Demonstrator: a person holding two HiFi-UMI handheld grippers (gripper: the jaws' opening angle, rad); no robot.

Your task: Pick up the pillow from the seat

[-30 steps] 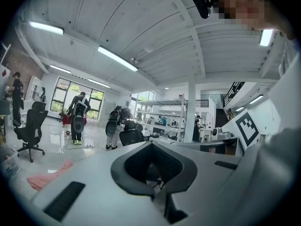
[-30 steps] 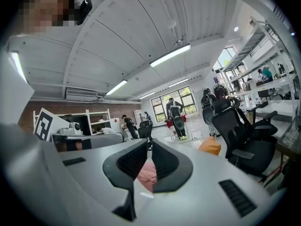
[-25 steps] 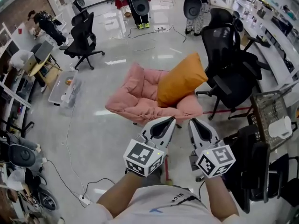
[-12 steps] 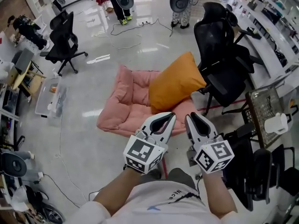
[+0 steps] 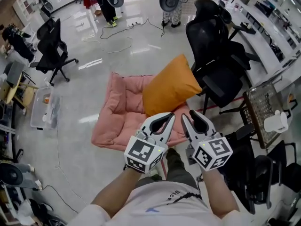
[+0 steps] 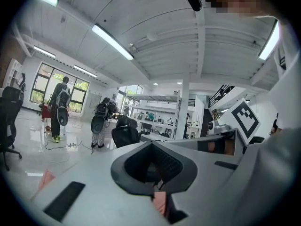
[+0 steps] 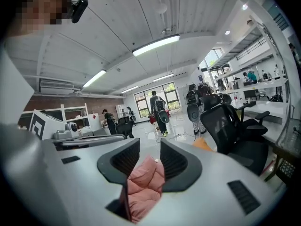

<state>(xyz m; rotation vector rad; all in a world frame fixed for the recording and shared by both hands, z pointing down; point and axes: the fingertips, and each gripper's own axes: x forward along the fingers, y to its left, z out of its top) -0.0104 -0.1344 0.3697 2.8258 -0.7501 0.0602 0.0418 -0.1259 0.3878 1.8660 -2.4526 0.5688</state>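
Note:
An orange pillow [image 5: 170,84] leans upright on the right half of a pink padded floor seat [image 5: 120,114]. Both grippers hover side by side above the seat's near edge, short of the pillow and touching nothing. My left gripper [image 5: 170,116] [image 6: 151,145] is shut, its tips meeting with nothing held. The jaws of my right gripper [image 5: 189,116] [image 7: 149,149] are opening; a narrow gap shows between them with nothing gripped. Through that gap the pink seat [image 7: 143,178] shows below, and a corner of the orange pillow [image 7: 204,143] peeks past the right jaw.
A black office chair [image 5: 221,65] stands close to the pillow's right side, and a wire basket [image 5: 264,111] holding a white mug sits further right. Another office chair [image 5: 51,41] and a clear plastic bin [image 5: 43,113] are at the left. Cables trail across the glossy floor [image 5: 117,36].
The head view has moved forward, so the seat and pillow now lie nearer to the grippers. The right gripper's jaws have parted from shut. The left gripper stays shut.

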